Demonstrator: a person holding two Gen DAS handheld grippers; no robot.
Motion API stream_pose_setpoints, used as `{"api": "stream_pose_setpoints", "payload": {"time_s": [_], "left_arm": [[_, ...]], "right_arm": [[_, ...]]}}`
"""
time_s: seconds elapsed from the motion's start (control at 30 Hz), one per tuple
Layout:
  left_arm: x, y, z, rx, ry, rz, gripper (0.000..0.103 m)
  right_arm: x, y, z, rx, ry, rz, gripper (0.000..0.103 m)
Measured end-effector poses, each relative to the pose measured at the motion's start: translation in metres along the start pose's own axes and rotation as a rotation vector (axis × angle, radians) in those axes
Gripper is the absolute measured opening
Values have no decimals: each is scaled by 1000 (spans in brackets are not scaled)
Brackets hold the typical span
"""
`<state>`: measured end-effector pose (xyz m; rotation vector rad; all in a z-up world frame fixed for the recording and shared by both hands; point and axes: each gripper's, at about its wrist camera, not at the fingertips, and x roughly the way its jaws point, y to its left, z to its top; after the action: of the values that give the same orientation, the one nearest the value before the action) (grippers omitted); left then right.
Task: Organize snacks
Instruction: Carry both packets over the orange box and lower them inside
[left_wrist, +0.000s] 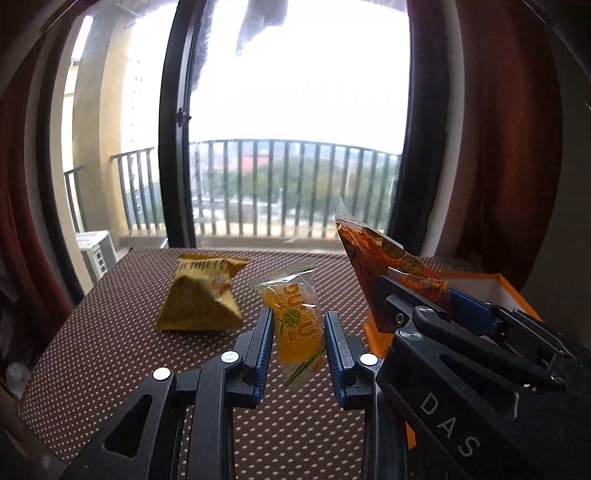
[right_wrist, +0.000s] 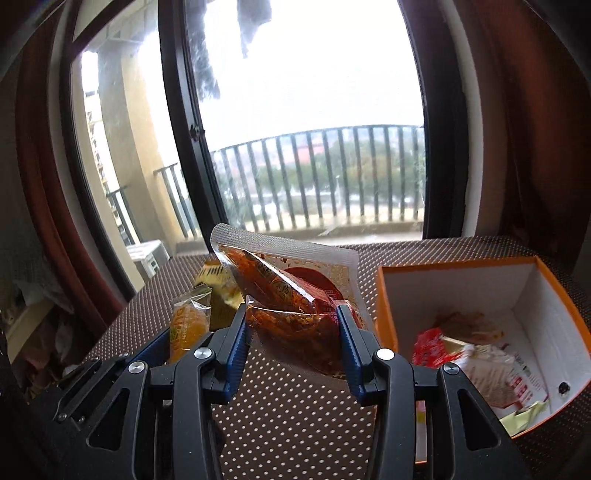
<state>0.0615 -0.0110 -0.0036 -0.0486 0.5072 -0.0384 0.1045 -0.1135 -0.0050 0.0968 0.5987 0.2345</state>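
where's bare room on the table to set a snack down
Bare dotted table lies left of and in front of the yellow bag; also between the claws and the orange box. The box floor is crowded with packets.

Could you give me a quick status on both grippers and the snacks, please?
Left gripper shut on orange jelly cup. Right gripper shut on red pouch. Orange box open, unobstructed.

Your right gripper (left_wrist: 417, 295) hides most of the box (left_wrist: 511, 291) in the left view; the yellow bag (right_wrist: 218, 291) sits half-hidden behind the jelly (right_wrist: 186, 328); box wrappers (right_wrist: 476, 354) blur.
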Motion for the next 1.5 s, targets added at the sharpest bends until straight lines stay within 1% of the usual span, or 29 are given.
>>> {"api": "stream_pose_setpoints", "payload": {"time_s": [0.17,0.5,0.9,1.03,1.27,1.4,1.5], "left_arm": [[-3,-22,6,23,-23,-29,26],[9,-64,16,72,-45,-100,26],[38,-112,27,150,-42,-183,26],[49,-133,29,188,-30,-216,26],[71,-160,30,243,4,-242,27],[91,-174,28,278,39,-261,27],[105,-182,25,297,80,-276,27]], "right_arm": [[-14,-19,6,11,-32,-17,48],[-29,-55,15,50,-83,-66,48],[-36,-100,23,116,-119,-137,48],[-37,-119,25,138,-129,-173,48],[-35,-147,22,188,-125,-226,48],[-30,-167,20,217,-113,-260,48],[-26,-180,15,236,-95,-284,48]]}}
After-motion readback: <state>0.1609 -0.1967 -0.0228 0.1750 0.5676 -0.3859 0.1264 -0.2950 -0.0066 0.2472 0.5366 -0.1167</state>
